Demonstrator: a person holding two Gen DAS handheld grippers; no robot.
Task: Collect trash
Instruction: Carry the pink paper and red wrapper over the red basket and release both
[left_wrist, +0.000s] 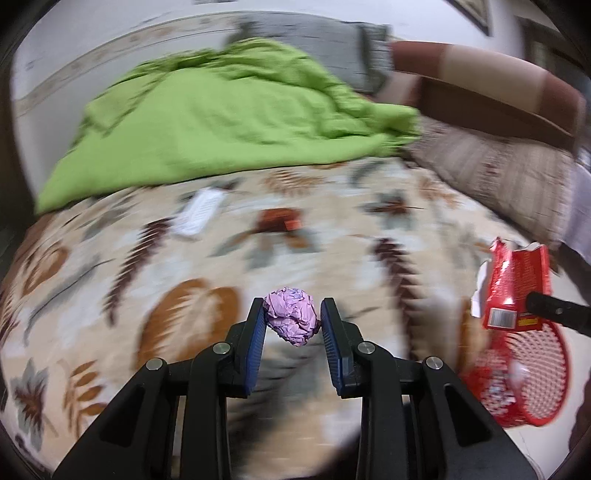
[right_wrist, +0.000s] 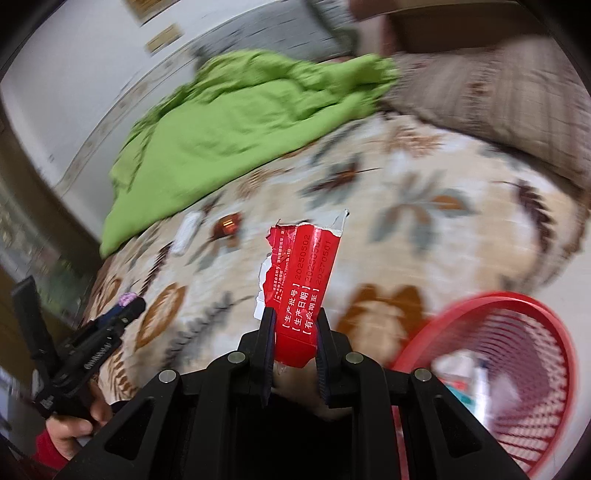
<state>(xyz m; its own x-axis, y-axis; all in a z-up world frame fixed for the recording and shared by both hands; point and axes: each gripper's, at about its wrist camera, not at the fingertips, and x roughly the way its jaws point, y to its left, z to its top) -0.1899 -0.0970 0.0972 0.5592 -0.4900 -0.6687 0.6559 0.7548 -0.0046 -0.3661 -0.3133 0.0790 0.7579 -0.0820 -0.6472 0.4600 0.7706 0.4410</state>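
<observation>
1. Two grippers are in my views, both loaded. My left gripper (left_wrist: 292, 321) is clamped on a crumpled lilac paper ball (left_wrist: 291, 316), with the blue pads (left_wrist: 257, 345) pressing it from both sides near the tips.
2. My right gripper (right_wrist: 295, 325) is clamped on a torn red wrapper (right_wrist: 303, 291). It stands upright between the jaws, its ragged top edge up, with white printed text and dates on the side facing me.
3. From the left camera I see that wrapper (left_wrist: 515, 291) at the right edge, pinched by a black finger (left_wrist: 554, 312) of the right gripper, above the red mesh basket (left_wrist: 543, 376).
4. The basket (right_wrist: 517, 369) sits low and right of the right gripper. Some pale scraps lie inside it; blur stops me telling what they are.
5. From the right camera, the left gripper (right_wrist: 127, 304) shows at the far left with the lilac ball (right_wrist: 128, 298) at its tip, and a hand (right_wrist: 74, 428) in a red sleeve holds its handle.
6. Both loads hang above a leaf-patterned bedspread (left_wrist: 332, 240).
7. Still on the bedspread, well beyond the grippers, lie a white scrap (left_wrist: 197, 216) and a small brown-red scrap (left_wrist: 282, 219), near each other.
8. Behind them is a rumpled green blanket (left_wrist: 221, 114), with a striped pillow (left_wrist: 491, 177) to its right.
</observation>
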